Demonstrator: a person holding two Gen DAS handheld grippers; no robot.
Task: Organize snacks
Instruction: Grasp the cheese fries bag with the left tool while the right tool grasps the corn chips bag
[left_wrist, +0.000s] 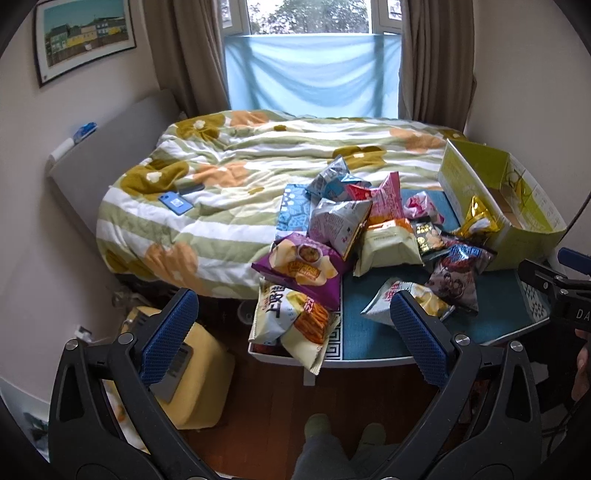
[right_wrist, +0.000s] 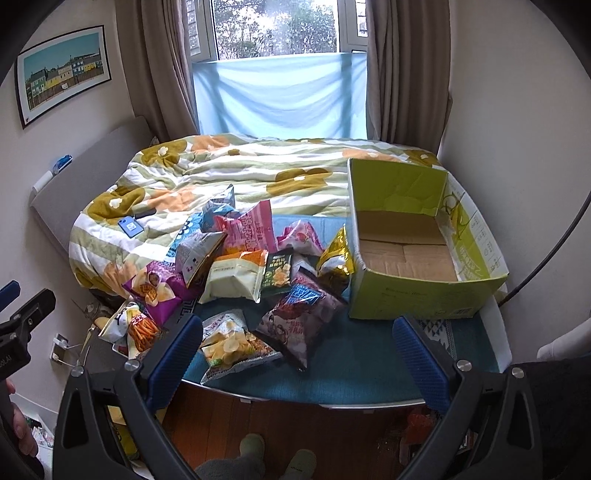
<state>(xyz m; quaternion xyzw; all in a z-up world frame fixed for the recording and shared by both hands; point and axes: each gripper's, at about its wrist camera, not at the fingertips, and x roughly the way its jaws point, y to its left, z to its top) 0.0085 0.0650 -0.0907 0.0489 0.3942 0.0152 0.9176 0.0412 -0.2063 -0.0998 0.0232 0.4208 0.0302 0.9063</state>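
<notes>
- Hovering above the wooden floor (left_wrist: 369, 384) short of the bed's foot, the left gripper (left_wrist: 295, 339) has its 2 blue-padded fingers (left_wrist: 168, 334) spread wide, with nothing between them.
- Held likewise, the right gripper (right_wrist: 295, 360) is spread wide with nothing between its fingers.
- Snack bags (right_wrist: 236, 275) lie heaped on a teal mat (right_wrist: 354, 373) at the bed's foot.
- A purple chip bag (left_wrist: 301, 264) sits at the heap's left; a white bag of orange sticks (left_wrist: 291, 321) overhangs the mat's edge.
- A green cardboard box (right_wrist: 417, 295) stands open to the right, just beside a gold bag (right_wrist: 334, 258); only its brown bottom shows.
- A blue phone (left_wrist: 175, 203) lies on the flowered quilt (left_wrist: 236, 162), well apart from the heap.
</notes>
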